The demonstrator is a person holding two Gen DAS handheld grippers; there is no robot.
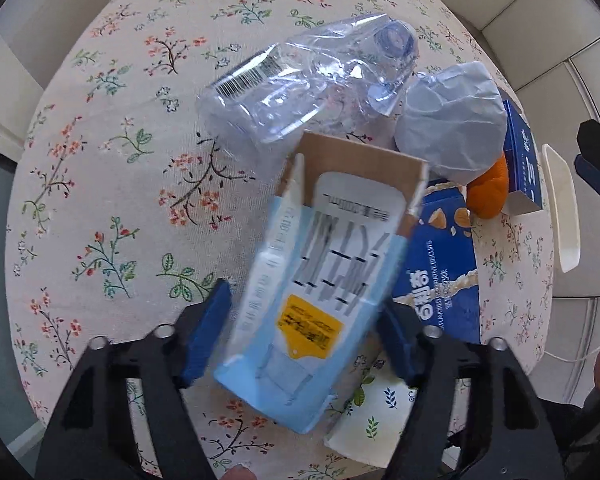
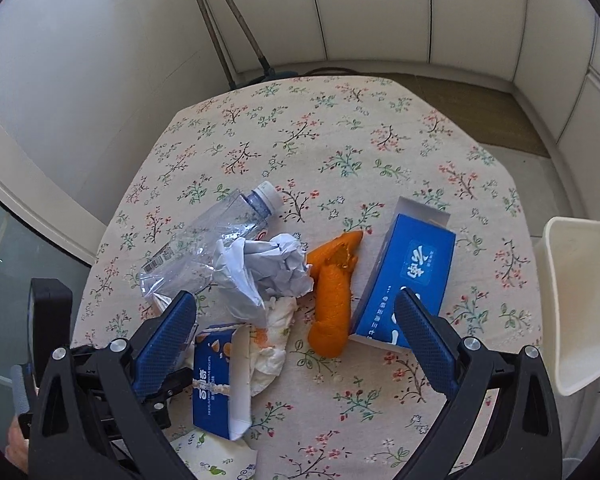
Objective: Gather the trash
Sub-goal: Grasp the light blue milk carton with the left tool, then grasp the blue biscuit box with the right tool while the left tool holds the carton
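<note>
A pale-blue cardboard carton [image 1: 300, 288] with an open brown-lined flap and a yellow sticker stood tilted between the left gripper's [image 1: 300, 336] blue pads, over the floral tablecloth. Beyond it a crushed clear plastic bottle [image 2: 204, 240] lay on its side, capped end pointing away. A crumpled grey-white paper ball [image 2: 264, 272] rested against it, an orange peel [image 2: 334, 292] just beside that. A dark-blue biscuit box [image 2: 216, 380] lay nearer, a bright-blue open-ended box [image 2: 404, 276] to the right.
</note>
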